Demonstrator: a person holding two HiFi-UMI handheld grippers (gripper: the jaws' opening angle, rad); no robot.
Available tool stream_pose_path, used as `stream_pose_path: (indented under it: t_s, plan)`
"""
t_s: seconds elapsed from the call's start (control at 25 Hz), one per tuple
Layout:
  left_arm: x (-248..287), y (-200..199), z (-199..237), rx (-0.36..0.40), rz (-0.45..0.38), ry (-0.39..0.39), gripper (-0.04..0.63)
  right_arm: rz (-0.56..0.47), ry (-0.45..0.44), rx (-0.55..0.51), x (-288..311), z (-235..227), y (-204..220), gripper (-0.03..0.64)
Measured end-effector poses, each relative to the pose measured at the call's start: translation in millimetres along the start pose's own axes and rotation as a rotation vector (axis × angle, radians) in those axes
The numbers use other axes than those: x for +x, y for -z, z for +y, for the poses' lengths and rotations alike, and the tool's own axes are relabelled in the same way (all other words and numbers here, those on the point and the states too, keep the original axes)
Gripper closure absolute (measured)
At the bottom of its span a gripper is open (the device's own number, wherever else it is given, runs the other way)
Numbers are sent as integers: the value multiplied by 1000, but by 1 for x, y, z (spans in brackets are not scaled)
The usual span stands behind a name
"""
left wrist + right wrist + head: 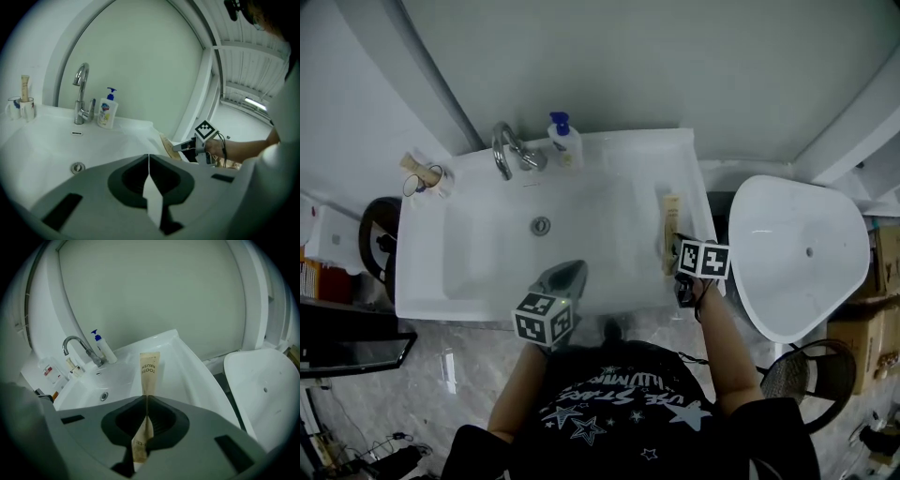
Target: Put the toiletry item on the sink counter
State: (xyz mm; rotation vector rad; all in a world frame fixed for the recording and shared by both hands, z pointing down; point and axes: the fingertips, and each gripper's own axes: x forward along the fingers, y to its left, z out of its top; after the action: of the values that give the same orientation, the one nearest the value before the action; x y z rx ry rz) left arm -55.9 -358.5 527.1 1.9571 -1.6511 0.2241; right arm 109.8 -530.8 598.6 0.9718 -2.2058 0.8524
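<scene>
White bathroom sink table (661,155) | toothbrush packet (149,373) over the table's right rim, near end pinched tight in right gripper (146,400) fingers | probably light, thin, bendy paper; best held by one end | left gripper (149,157) fingers closed, empty | right gripper view shows the packet's print; head view shows where it is along the rim

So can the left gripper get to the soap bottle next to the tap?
Probably yes. Only open basin lies between the left gripper and the soap bottle beside the tap, and nothing is in its jaws. They are shut, though, so they'd have to open first.
</scene>
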Motion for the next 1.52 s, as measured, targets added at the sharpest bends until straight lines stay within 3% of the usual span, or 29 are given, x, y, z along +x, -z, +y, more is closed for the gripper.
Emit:
stream_pose_path:
  t_s: [0.72, 0.88, 1.52]
  plan:
    - [-4, 9, 20, -28, 20, -79, 575, 63, 24, -15, 39, -6, -6, 594]
    - [-1, 7, 18, -25, 17, -73, 575, 59, -2, -11, 38, -4, -5, 502]
    - [-37, 23, 32, -22, 29, -42, 575, -14, 95, -17, 14, 0, -1, 451]
